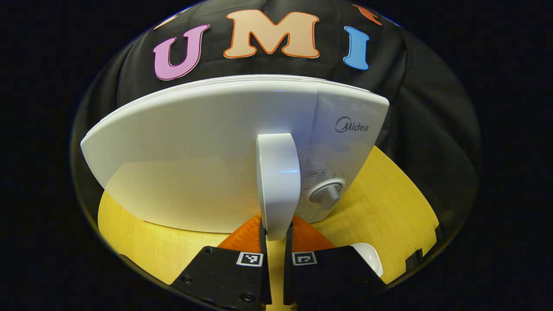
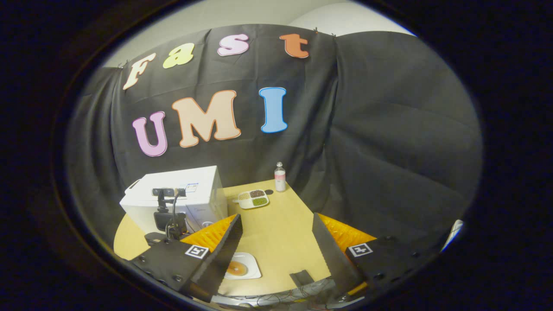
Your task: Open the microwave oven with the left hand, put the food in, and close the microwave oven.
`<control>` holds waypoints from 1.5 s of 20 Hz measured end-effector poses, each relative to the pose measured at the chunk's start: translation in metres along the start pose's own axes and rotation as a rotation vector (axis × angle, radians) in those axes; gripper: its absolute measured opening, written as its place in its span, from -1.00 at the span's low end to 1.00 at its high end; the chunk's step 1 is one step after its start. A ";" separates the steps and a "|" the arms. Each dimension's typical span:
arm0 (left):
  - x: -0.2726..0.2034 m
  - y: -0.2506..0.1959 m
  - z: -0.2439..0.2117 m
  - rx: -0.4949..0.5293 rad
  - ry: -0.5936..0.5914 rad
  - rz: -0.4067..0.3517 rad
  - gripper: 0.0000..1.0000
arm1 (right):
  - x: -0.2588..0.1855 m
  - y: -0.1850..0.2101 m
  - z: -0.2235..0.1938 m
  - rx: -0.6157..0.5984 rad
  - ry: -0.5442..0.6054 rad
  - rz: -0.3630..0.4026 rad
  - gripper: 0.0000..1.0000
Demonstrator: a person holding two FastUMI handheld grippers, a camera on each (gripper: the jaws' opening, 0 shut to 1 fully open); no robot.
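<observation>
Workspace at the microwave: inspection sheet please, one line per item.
Surface: round wooden table, bare around its middle.
Job's things: white microwave, door shut; vertical door handle beside the control knob. White plate with food near the table's front edge.
Clutter: divided tray of food and small bottle at the far edge.
Grippers: left gripper closed on the lower end of the door handle, one finger each side; right gripper open, above the table, holding nothing.
Cables: tangle of wires at the table's front edge.
Surroundings: black cloth wall; camera on a stand in front of the microwave.
</observation>
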State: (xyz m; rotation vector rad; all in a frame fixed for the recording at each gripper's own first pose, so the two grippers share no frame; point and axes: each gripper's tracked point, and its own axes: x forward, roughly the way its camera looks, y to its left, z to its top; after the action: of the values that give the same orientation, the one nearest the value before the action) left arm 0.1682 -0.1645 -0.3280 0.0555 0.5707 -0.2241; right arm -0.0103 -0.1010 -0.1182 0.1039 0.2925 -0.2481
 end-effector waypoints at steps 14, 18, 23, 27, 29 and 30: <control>-0.003 0.000 0.000 -0.011 -0.025 0.006 -0.87 | 0.009 -0.010 -0.020 -0.038 0.048 0.016 0.94; -0.003 0.000 0.001 -0.020 -0.030 0.012 -0.87 | 0.026 -0.006 -0.021 -0.061 0.069 0.039 0.94; -0.050 0.001 -0.035 -0.009 -0.046 0.003 -0.88 | 0.049 0.002 -0.020 -0.059 0.095 0.096 0.94; -0.085 0.012 -0.058 -0.010 -0.014 0.042 -0.78 | 0.067 0.007 -0.022 -0.110 0.102 0.151 0.94; -0.097 0.018 -0.068 -0.019 -0.003 0.071 -0.72 | 0.070 0.016 -0.022 -0.123 0.101 0.189 0.94; -0.103 0.021 -0.072 -0.030 0.000 0.087 -0.67 | 0.070 0.020 -0.024 -0.125 0.101 0.208 0.94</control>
State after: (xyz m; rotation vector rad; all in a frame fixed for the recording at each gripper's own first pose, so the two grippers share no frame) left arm 0.0507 -0.1159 -0.3327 0.0516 0.5706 -0.1308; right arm 0.0537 -0.0939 -0.1606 0.0229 0.3940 -0.0173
